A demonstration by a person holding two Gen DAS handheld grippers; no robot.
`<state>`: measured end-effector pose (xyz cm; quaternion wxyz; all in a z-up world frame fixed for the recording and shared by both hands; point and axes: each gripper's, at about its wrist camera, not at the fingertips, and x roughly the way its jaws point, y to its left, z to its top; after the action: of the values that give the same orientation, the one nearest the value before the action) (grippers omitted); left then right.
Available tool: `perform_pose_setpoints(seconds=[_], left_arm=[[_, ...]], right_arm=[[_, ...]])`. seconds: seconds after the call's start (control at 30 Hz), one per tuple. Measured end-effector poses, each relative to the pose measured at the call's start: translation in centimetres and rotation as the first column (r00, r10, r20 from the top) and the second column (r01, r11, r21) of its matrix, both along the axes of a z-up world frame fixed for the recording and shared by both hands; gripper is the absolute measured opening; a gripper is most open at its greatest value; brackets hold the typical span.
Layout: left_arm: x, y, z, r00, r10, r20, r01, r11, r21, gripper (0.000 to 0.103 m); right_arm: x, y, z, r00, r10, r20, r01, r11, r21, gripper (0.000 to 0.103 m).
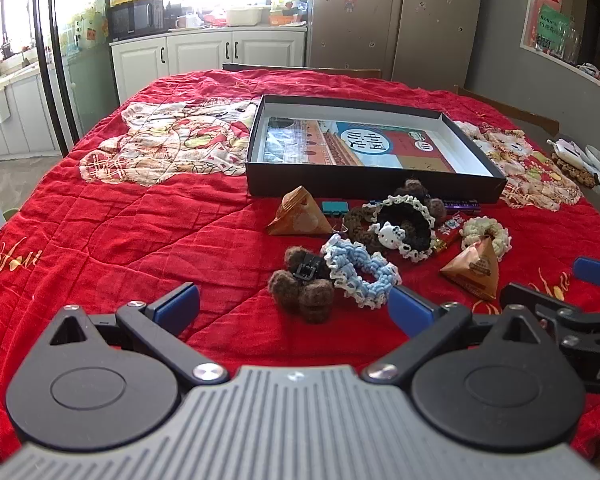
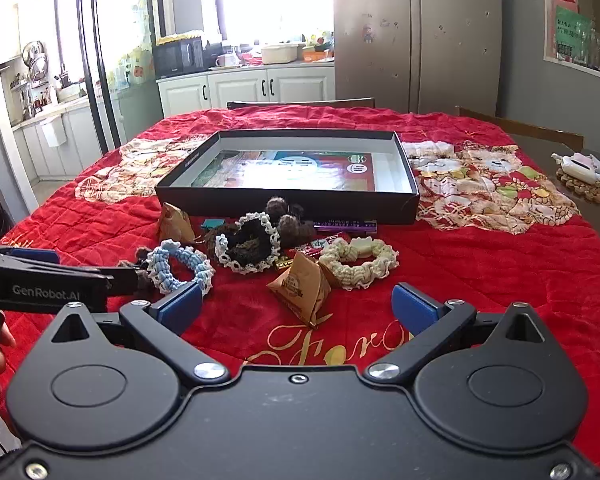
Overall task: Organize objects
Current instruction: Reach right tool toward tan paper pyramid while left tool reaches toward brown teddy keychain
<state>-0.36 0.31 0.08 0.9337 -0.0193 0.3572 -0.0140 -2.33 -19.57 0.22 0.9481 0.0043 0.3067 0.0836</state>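
Two grippers (image 1: 294,306) (image 2: 298,306) gape empty near the table's front edge, ready to move scrunchies (image 1: 362,274) into the box (image 1: 374,186).

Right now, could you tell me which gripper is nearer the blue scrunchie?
Left. The blue scrunchie lies just ahead of the open left gripper; the right gripper sits farther off to its right.

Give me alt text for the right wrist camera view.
Open right gripper hovers over a red quilted cloth, jaws empty, facing crocheted scrunchies, brown paper pyramid packets and an open black cardboard box.
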Motion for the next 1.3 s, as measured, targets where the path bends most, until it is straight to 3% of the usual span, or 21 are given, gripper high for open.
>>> perform_pose_setpoints(seconds=[1.03, 1.2, 1.3], left_arm=[[0.6, 0.5, -0.7, 1.000, -0.019, 0.015, 0.019, 1.000, -0.012, 0.103], [1.1, 1.0, -1.3, 0.999, -0.052, -0.004, 0.052, 0.999, 0.005, 0.103], [1.5, 1.1, -1.7, 0.992, -0.122, -0.016, 0.122, 0.992, 0.025, 0.103]], right_arm=[[1.0, -1.1, -1.0, 0.999, -0.004, -0.044, 0.008, 0.996, 0.083, 0.102], [1.5, -1.0, -1.5, 0.998, -0.007, -0.056, 0.010, 0.998, 0.054, 0.102], [2.0, -1.2, -1.9, 0.998, -0.007, -0.067, 0.010, 0.999, 0.038, 0.101]])
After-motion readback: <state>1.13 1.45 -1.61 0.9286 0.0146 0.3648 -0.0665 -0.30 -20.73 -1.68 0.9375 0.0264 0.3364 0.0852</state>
